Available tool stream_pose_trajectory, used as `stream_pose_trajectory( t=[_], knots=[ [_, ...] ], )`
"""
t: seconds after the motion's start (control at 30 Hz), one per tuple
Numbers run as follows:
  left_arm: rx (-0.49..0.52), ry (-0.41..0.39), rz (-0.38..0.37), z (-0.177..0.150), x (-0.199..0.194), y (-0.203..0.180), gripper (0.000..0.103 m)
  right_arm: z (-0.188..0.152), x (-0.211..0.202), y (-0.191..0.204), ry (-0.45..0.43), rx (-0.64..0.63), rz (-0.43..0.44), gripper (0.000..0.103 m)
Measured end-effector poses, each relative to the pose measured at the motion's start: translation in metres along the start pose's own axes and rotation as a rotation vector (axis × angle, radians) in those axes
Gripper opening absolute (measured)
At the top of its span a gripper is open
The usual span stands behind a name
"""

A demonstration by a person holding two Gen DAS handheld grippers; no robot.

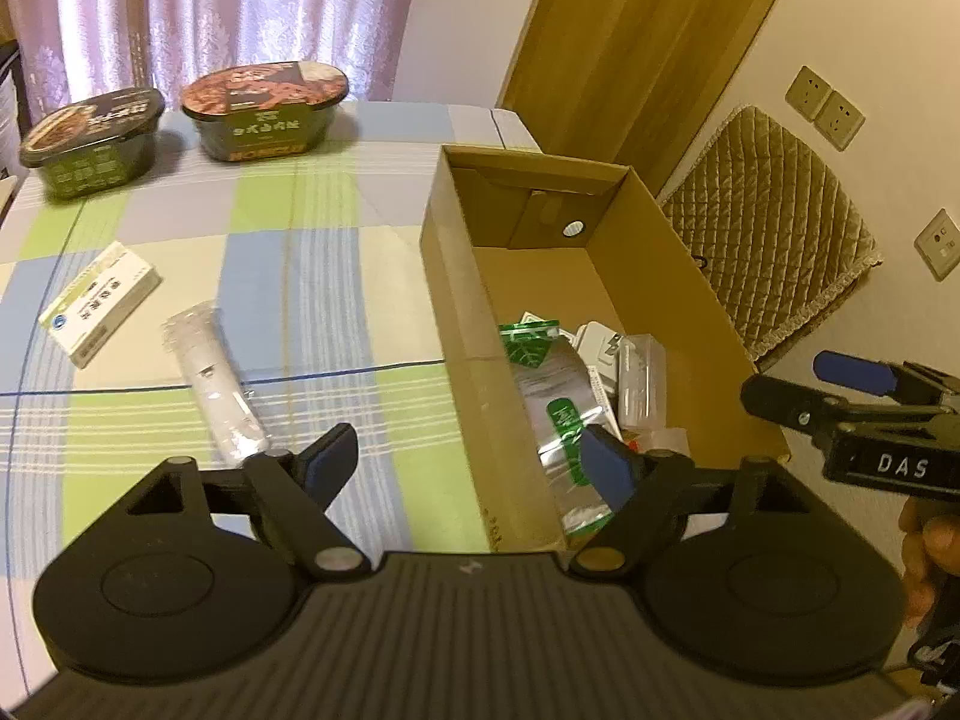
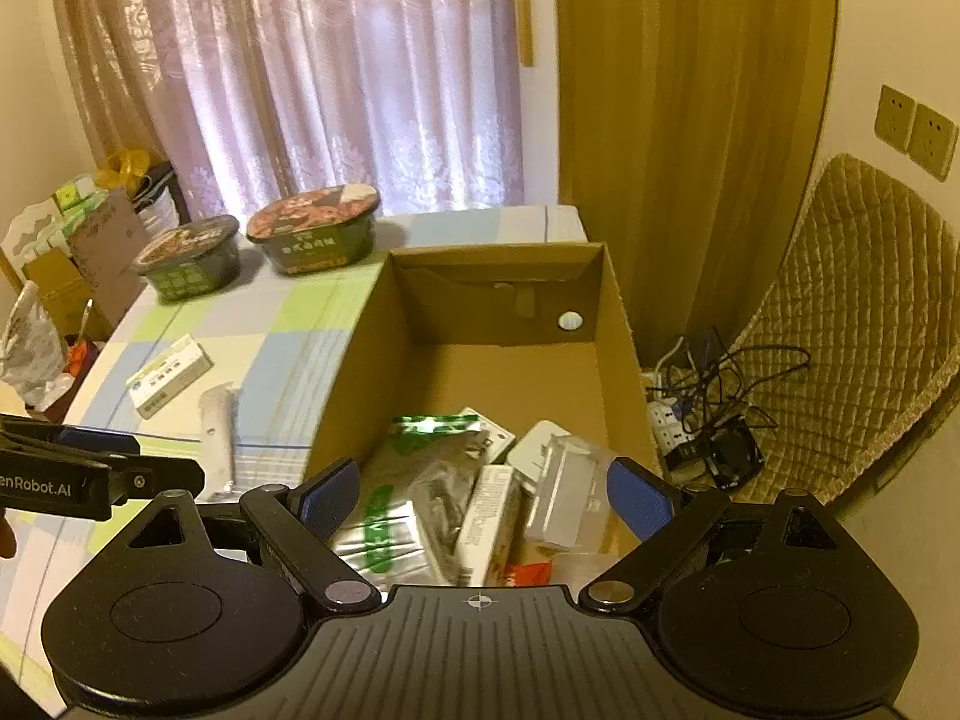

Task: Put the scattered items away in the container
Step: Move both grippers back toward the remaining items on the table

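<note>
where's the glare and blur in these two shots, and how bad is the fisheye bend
Left wrist view: the silver pouch in the cardboard box glints, the clear tube is soft, and the door frame bows. Right wrist view: the curtain is backlit and washed out, and the box contents look smeared.

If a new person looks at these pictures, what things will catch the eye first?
First, the open cardboard box on the checked tablecloth, with silver-green pouches and small packs piled at its near end. Then two sealed noodle bowls at the table's far edge, before the pink curtain.
</note>
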State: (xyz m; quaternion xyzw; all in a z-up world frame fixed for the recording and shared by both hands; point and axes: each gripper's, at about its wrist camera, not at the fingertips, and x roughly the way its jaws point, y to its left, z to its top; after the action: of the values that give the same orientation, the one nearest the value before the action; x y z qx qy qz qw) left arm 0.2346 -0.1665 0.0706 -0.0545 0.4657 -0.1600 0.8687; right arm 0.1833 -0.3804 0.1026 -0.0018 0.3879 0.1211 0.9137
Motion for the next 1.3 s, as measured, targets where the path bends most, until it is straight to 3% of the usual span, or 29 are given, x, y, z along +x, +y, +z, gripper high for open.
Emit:
stream_pose_trajectory(
  t=[0.27,1.3],
  knots=[
    [0.01,-0.021,0.057,-0.023,-0.032,0.024,0.101,-0.006,-0.013,0.036,-0.003,-0.029,0.029,0.095],
    [-0.067,-0.02,0.204,-0.114,-0.106,0.13,0.102,-0.052,-0.02,0.155,0.053,-0.167,0.147,0.095]
  ],
)
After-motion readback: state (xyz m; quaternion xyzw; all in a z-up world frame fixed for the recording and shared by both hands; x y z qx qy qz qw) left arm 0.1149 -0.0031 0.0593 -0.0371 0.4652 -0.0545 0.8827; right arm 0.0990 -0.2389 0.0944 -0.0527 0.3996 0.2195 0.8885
